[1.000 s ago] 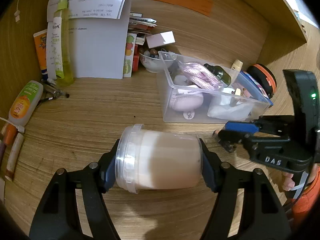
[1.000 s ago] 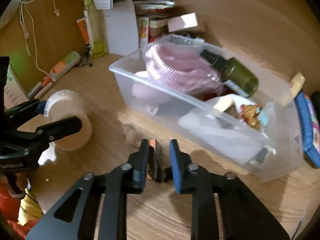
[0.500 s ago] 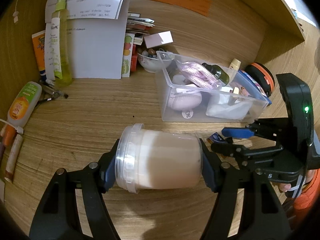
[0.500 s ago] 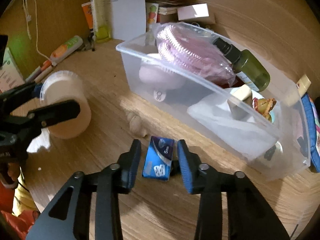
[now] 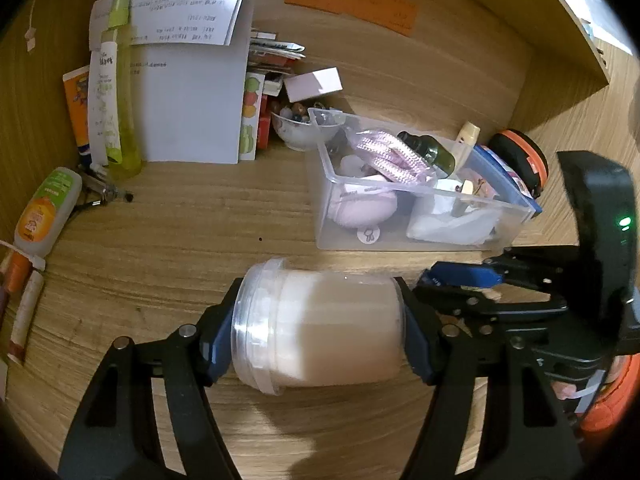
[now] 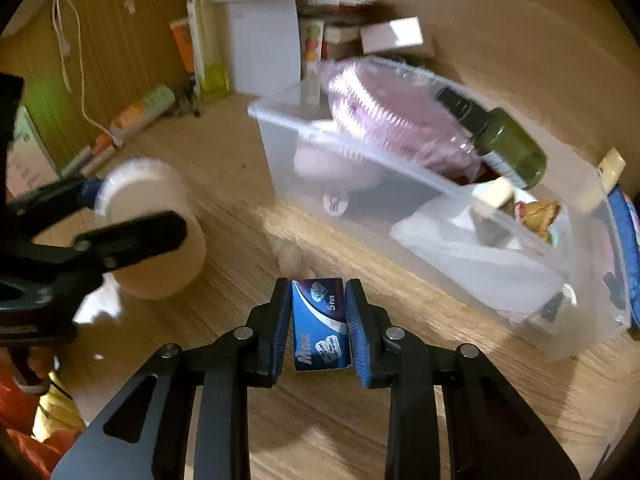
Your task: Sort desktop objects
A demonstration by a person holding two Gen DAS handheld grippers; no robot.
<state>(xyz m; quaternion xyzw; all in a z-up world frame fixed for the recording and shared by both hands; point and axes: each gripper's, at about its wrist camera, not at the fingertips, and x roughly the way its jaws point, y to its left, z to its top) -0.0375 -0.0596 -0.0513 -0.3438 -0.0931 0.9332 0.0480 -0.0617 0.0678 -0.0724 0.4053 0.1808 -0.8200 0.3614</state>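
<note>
Mid-sort: left gripper clamps a white jar above the desk, right gripper, jaws just closing, pinches a blue packet by the part-filled bin (tubes remain at the desk's left edge).

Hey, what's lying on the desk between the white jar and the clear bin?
A small pale crumpled lump lies between white jar and clear bin; otherwise bare wood, shown in the right wrist view.

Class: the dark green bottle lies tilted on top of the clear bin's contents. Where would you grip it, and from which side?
Grip the green bottle across its broad body rather than its narrow black cap, coming from above with an open tool. It rests on the pink brush pack above the clear bin rim, so its sides look exposed.
</note>
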